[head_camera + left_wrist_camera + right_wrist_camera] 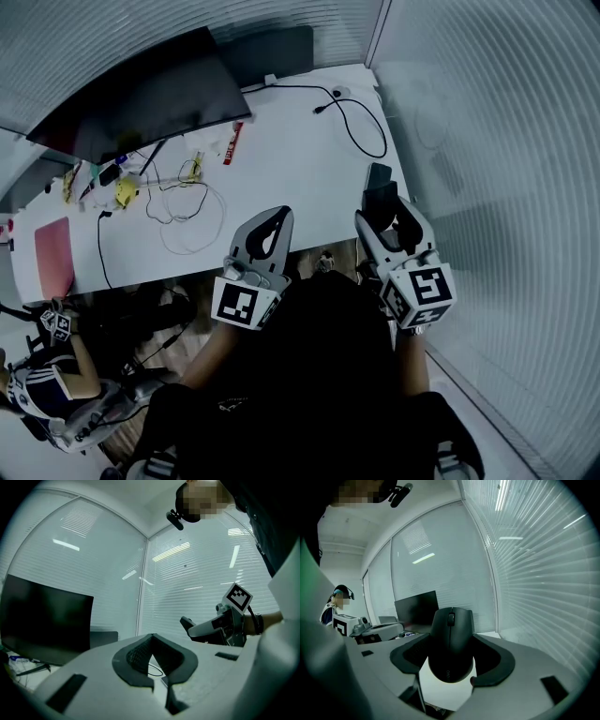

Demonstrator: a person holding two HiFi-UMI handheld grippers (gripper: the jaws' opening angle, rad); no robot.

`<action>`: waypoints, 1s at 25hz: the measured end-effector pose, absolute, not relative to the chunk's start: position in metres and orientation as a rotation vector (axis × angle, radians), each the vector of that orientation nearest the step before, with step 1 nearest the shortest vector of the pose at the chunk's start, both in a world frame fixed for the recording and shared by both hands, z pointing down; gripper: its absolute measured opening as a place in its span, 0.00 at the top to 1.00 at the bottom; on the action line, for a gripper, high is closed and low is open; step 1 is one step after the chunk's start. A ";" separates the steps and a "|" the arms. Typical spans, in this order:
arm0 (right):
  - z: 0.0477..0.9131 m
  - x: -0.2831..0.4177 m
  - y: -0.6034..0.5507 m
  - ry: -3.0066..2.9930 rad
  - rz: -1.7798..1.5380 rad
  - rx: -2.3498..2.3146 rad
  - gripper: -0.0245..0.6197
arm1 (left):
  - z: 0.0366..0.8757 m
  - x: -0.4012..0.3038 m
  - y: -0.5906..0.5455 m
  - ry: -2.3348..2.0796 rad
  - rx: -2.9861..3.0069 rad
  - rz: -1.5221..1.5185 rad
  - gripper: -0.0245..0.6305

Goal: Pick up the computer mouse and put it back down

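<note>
**Right gripper point(382, 214) clamped on the computer mouse point(451, 639), over the worktop point(300, 159) corner**

Held by its two sides between fingers point(499, 660) spread to about the mouse's own width. Wheel end pointing up and away, top shell facing the right gripper's camera. Seemingly lifted clear of the white surface, above the near right corner beside the glass wall point(487, 141).

Alongside, left gripper point(151, 638) with fingers closed tip to tip on nothing, hovering by the near edge, apart from the mouse.

Could slip or swivel in the grip: smooth, rounded shell, pinched at only two small patches. Could tumble to the floor if set down this close to the edge, or if released before touching down. Could foul the black cable point(384, 141) looped further in along the right side, should the put-down drift that way. Probably safest lowered flat onto the bare white stretch, a little further in, before spreading the fingers.

White, plain and mostly bare at this end. Busier toward the far left: a dark monitor point(141, 94), a tangle of leads and small items point(178, 187), a pink pad point(53, 253). Glass walls behind horizontal blinds on two sides, meeting at a corner past the worktop, ceiling strip lights reflected in them. At lower left of the head view, a second person point(47, 375) with a marker cube in hand as well.
</note>
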State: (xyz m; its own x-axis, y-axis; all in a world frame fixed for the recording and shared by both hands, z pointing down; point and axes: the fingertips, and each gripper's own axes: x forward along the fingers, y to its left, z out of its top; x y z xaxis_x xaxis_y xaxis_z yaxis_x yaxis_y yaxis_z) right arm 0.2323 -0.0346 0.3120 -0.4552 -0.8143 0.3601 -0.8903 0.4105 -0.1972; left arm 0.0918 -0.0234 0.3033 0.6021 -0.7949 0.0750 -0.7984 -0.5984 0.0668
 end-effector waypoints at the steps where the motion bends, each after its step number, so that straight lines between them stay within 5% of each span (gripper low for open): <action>1: 0.311 0.229 -0.037 -2.449 0.541 1.508 0.52 | 0.302 0.088 -0.026 -1.354 2.725 0.056 0.95; 25: 0.399 0.147 -0.098 -2.223 0.648 1.445 0.52 | 0.366 0.012 -0.082 -1.209 2.693 0.025 0.96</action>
State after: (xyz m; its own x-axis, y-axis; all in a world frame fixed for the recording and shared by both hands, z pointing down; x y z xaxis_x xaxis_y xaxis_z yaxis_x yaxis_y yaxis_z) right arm 0.1469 -0.0976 0.3991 -0.3790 -0.7313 0.5671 -0.9215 0.3546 -0.1587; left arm 0.0122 -0.0821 0.3661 0.6675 -0.7388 0.0928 -0.7420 -0.6497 0.1652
